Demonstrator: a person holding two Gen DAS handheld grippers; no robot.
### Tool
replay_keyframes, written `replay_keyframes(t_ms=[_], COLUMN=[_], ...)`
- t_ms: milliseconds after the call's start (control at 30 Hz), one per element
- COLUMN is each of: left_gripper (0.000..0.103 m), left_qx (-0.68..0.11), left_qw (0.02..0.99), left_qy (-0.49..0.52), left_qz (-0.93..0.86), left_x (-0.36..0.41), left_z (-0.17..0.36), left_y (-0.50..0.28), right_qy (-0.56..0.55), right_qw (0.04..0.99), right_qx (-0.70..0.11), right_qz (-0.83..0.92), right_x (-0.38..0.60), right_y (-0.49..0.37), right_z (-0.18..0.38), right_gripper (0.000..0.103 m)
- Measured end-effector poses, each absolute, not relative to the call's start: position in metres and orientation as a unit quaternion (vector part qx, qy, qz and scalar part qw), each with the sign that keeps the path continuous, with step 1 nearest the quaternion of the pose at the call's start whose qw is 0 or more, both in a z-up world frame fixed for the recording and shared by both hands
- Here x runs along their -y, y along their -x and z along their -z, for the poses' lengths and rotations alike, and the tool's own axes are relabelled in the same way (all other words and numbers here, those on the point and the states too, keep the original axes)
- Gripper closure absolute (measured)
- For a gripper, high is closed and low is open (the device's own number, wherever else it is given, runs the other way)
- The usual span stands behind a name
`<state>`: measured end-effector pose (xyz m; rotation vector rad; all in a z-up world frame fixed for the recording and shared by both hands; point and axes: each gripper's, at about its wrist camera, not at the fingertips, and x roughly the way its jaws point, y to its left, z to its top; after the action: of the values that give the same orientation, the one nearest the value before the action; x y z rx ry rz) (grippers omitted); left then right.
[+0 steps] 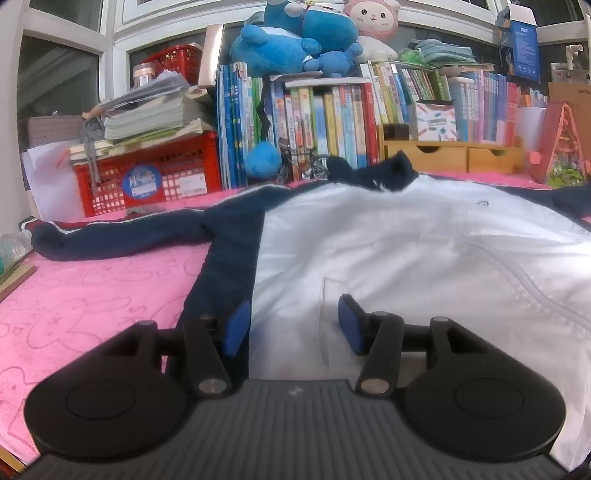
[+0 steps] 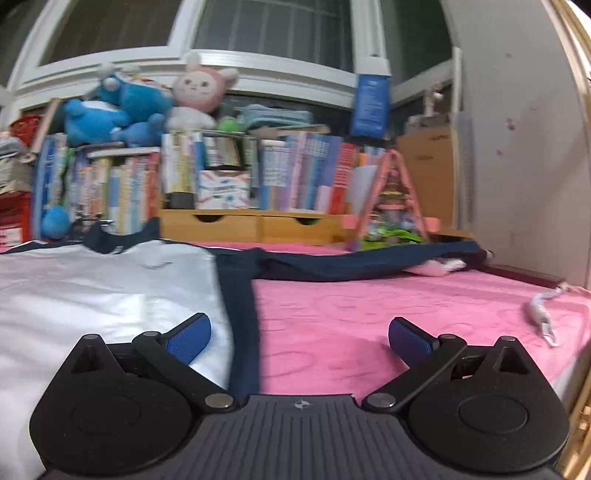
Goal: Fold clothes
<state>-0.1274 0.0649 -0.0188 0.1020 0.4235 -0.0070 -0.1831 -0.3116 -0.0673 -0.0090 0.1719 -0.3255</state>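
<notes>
Jacket (image 1: 406, 251): white and navy, spread flat on the pink table cover (image 1: 92, 295), sleeves out.
Left gripper (image 1: 291, 325): fingers released, empty, over the jacket's left edge.
Right gripper (image 2: 299, 336): fingers spread wide, empty, straddling the jacket's right edge.
Risk: slippery fabric may bunch; fingers might catch the cover too.

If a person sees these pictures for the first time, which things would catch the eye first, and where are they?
First comes the white and navy jacket, spread flat on the bright pink blanket with its sleeves stretched out to both sides. Behind it, a crowded row of colourful books stands along the window, with blue plush toys and a pink one on top. Near the camera, the left tool and right tool both hover open over the jacket's lower edges.
</notes>
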Motion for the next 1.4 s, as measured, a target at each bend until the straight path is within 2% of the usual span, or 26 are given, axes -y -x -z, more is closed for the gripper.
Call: replay_keyframes(t_ms=[133, 200, 300, 433, 567, 733, 933, 967, 1033, 1167, 1267, 1400], left_gripper=[0.052, 0.053, 0.053, 0.053, 0.053, 0.053, 0.053, 0.052, 0.052, 0.052, 0.052, 0.051], left_qx=[-0.248, -0.25, -0.25, -0.264, -0.285, -0.316, -0.317, -0.317, -0.318, -0.319, -0.32, -0.32], left_qw=[0.968, 0.968, 0.968, 0.963, 0.957, 0.948, 0.948, 0.948, 0.948, 0.948, 0.948, 0.947], left_qy=[-0.032, -0.021, 0.0, 0.031, 0.037, 0.037, 0.016, 0.012, 0.01, 0.002, -0.004, -0.003], left_qz=[0.019, 0.023, 0.033, 0.045, 0.039, 0.017, 0.01, 0.009, 0.009, 0.006, 0.004, 0.005], left_x=[-0.076, -0.082, -0.086, -0.078, -0.067, -0.07, -0.065, -0.065, -0.065, -0.062, -0.06, -0.061], left_z=[0.001, -0.01, -0.024, -0.031, -0.02, -0.001, 0.0, 0.0, 0.0, 0.0, -0.001, -0.001], left_y=[0.115, 0.105, 0.078, 0.034, -0.005, -0.029, -0.027, -0.027, -0.029, -0.03, -0.031, -0.031], right_qy=[0.063, 0.05, 0.02, -0.016, -0.059, -0.016, 0.014, 0.01, -0.009, -0.036, 0.016, -0.033], right_qw=[0.961, 0.966, 0.984, 0.983, 0.951, 0.923, 0.935, 0.938, 0.941, 0.929, 0.902, 0.941], right_qx=[-0.098, -0.091, -0.111, -0.181, -0.257, -0.319, -0.339, -0.339, -0.339, -0.339, -0.333, -0.31], right_qz=[0.249, 0.238, 0.137, -0.036, -0.163, -0.213, -0.1, -0.072, -0.01, 0.145, 0.273, 0.133], right_x=[0.322, 0.329, 0.325, 0.288, 0.242, 0.21, 0.285, 0.307, 0.354, 0.445, 0.466, 0.423], right_y=[0.172, 0.167, 0.147, 0.097, 0.045, -0.004, -0.057, -0.064, -0.076, -0.103, -0.112, -0.102], right_z=[0.051, 0.03, -0.002, -0.021, -0.016, 0.002, 0.012, 0.014, 0.017, 0.023, 0.013, -0.014], right_gripper=[0.001, 0.001, 0.0, 0.0, 0.001, 0.01, 0.019, 0.025, 0.017, 0.016, 0.042, 0.041])
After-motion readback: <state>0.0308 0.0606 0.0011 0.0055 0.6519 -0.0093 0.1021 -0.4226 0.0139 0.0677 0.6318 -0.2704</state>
